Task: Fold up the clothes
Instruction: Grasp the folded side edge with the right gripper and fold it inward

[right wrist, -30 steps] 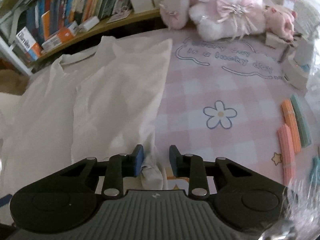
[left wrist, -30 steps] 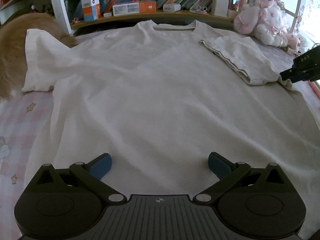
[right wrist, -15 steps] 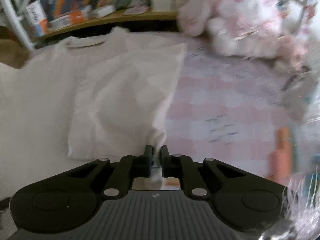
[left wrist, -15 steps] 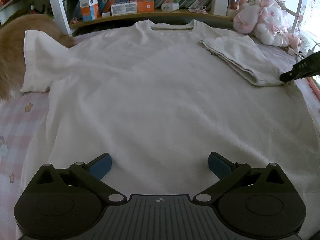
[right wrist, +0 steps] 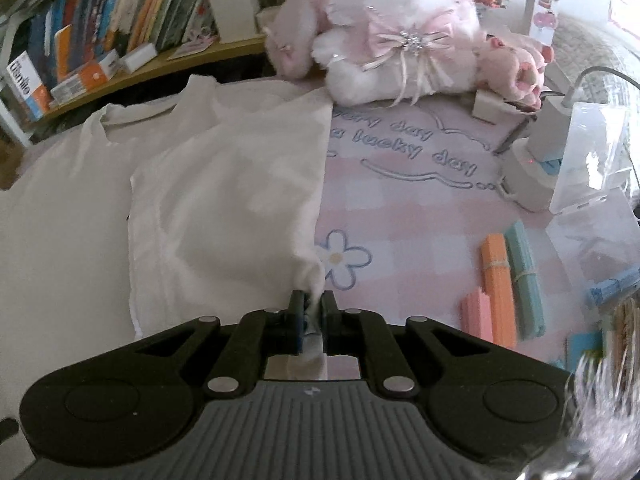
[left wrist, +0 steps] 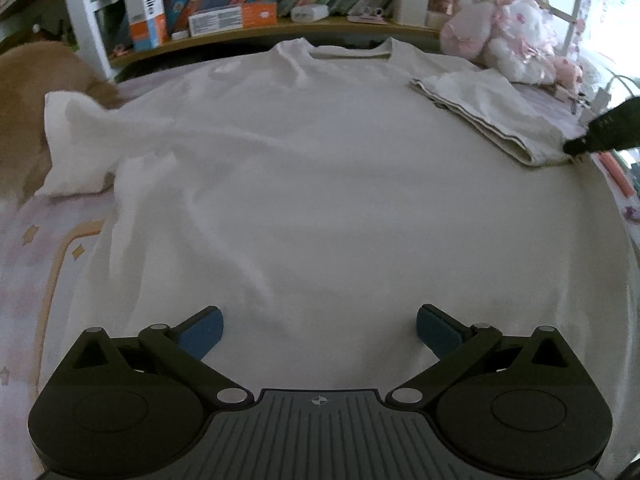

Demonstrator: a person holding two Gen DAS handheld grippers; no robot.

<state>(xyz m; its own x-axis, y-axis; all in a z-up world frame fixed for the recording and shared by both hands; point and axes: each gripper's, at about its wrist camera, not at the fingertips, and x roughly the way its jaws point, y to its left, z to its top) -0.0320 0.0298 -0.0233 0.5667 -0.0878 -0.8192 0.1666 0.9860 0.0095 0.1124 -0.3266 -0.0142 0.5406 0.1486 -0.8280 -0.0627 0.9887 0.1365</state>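
Left wrist view: white T-shirt (left wrist: 320, 184) lies flat on a pink patterned bed cover (left wrist: 24, 264), collar (left wrist: 348, 50) at the far end twd the bookshelf (left wrist: 248, 36), hem near the camera, so its long axis runs near-to-far. One sleeve (left wrist: 72, 140) spreads out to the left side; the other sleeve (left wrist: 492, 112) is folded in over the body at far right. Left hand-held gripper (left wrist: 318, 332) hangs over the hem area w/ jaws wide apart, nothing between them. Right hand-held gripper (left wrist: 576, 146) shows only as a dark tip at the corner of the folded sleeve. On the shelf a white-orange box (left wrist: 146, 10) has writing, not clear enough to read for sure. Bare cover stays free at left of the shirt.

Right wrist view: right hand-held gripper (right wrist: 311, 304) is closed tight on a pinch of the folded sleeve (right wrist: 228, 200), cloth squeezed between the pads and pulled up to a small peak. Sleeve edge runs straight away twd a pink-white plush toy (right wrist: 400, 28). Cover (right wrist: 420, 208) beside it reads "lucky day" w/ a flower print (right wrist: 342, 258). At right lie orange and green stick bundles (right wrist: 508, 272), apart from the shirt; open cover lies between.
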